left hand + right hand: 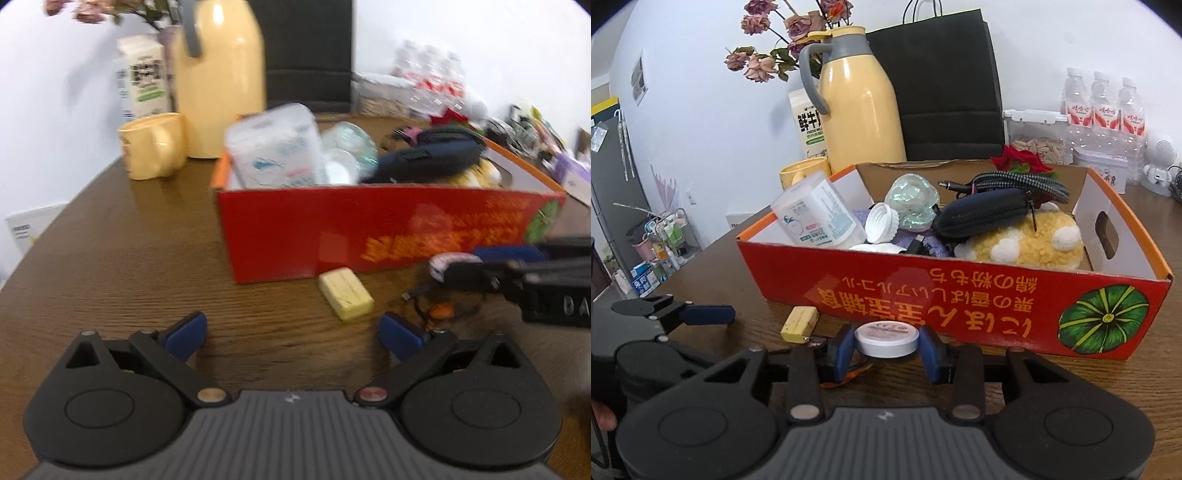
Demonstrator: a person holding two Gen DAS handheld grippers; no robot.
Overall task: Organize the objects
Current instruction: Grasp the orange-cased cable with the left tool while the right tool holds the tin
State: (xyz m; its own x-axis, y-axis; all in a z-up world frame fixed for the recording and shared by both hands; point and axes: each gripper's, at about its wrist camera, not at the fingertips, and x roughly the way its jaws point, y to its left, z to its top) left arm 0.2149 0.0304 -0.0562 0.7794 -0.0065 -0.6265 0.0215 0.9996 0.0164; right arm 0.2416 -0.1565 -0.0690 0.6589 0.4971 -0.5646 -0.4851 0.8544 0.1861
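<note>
A wooden table [1108, 387] carried everything. A red box [923, 291] sat across its middle, its long printed side facing the grippers. A yellow flask [860, 107] stood behind the box's far left corner, with a yellow mug [153, 147] just beside it. Inside the box lay a fuzzy yellow toy [1030, 240], a dark pouch [982, 214] resting on it, and a clear jar [820, 214] tilted at the left end. The left gripper [291, 334] hovered over bare wood, its jaws wide apart and empty. A yellow block [345, 292] lay in front of the box. The right gripper [886, 349], its jaws clamped on a small white tin [886, 338], held it just before the box's front wall.
</note>
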